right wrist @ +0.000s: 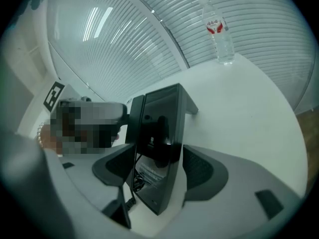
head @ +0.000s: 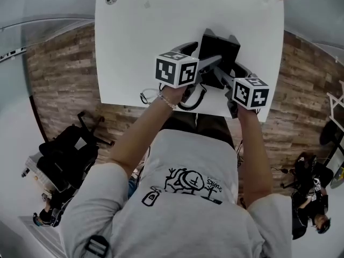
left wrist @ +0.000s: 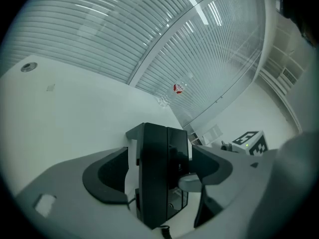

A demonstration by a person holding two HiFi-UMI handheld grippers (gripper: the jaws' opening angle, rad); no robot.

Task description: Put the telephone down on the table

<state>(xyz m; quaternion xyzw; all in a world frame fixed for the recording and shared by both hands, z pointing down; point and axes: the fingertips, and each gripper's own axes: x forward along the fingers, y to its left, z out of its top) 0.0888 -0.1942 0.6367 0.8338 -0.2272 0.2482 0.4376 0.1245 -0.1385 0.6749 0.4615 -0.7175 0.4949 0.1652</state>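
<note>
Telephone [head: 219, 50] between spread fingers [left wrist: 107, 176], left gripper [left wrist: 158, 167] and right gripper [right wrist: 158, 171]; head view hides gaps.

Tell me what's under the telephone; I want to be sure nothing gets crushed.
Only the white table shows around the telephone, with its coiled cord at the near edge. The patch directly beneath its base is covered by the telephone itself.

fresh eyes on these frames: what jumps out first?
The black telephone stands out first, upright on its edge over the near side of the white table. The left gripper and right gripper straddle it from opposite sides, jaws spread rather than clamped. Next is the lone water bottle with a red label at the table's far edge.
</note>
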